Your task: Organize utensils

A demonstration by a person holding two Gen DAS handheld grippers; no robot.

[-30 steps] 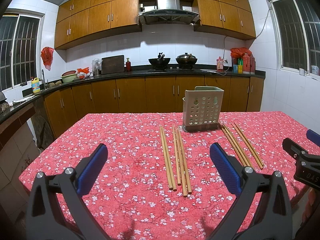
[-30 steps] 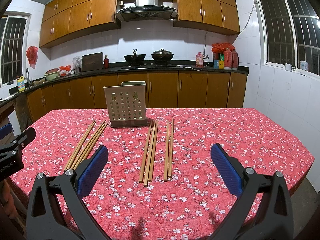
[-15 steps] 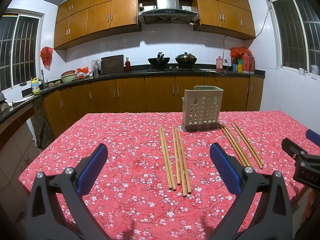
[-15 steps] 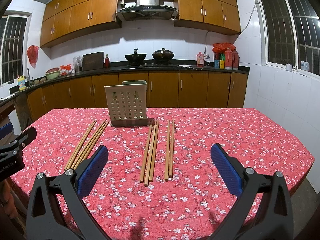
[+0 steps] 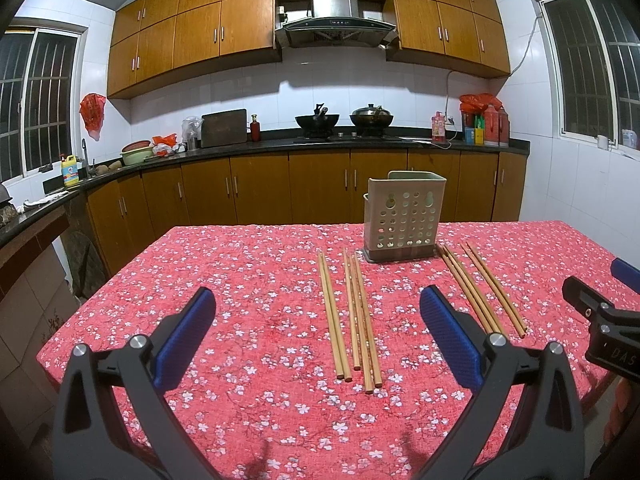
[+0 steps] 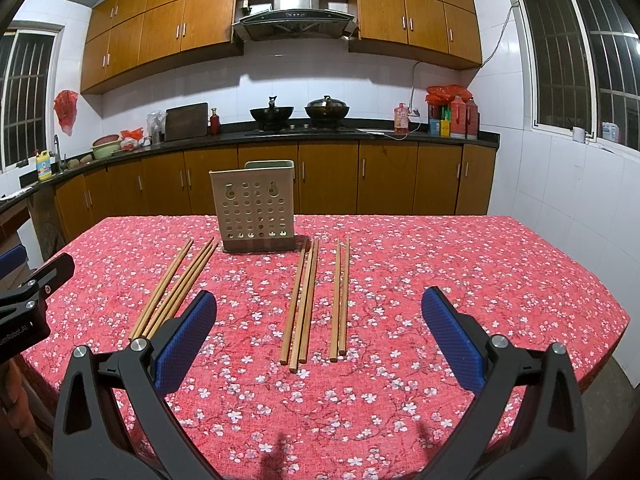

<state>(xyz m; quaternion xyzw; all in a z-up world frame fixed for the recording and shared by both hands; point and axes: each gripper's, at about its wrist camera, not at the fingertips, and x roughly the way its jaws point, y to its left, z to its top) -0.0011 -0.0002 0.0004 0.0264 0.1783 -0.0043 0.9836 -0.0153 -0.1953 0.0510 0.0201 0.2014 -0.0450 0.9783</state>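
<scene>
Two grippers, left (image 5: 316,334) and right (image 6: 318,332), stay wide open and empty, unmoved; chopsticks (image 6: 302,300) still lie flat beside the holder (image 6: 255,210).

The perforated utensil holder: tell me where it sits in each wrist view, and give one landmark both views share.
Left wrist: the utensil holder stands right of centre, at the table's far edge.
Right wrist: the utensil holder stands left of centre, also at the far edge.
Shared landmark: the range hood on the back wall.
</scene>
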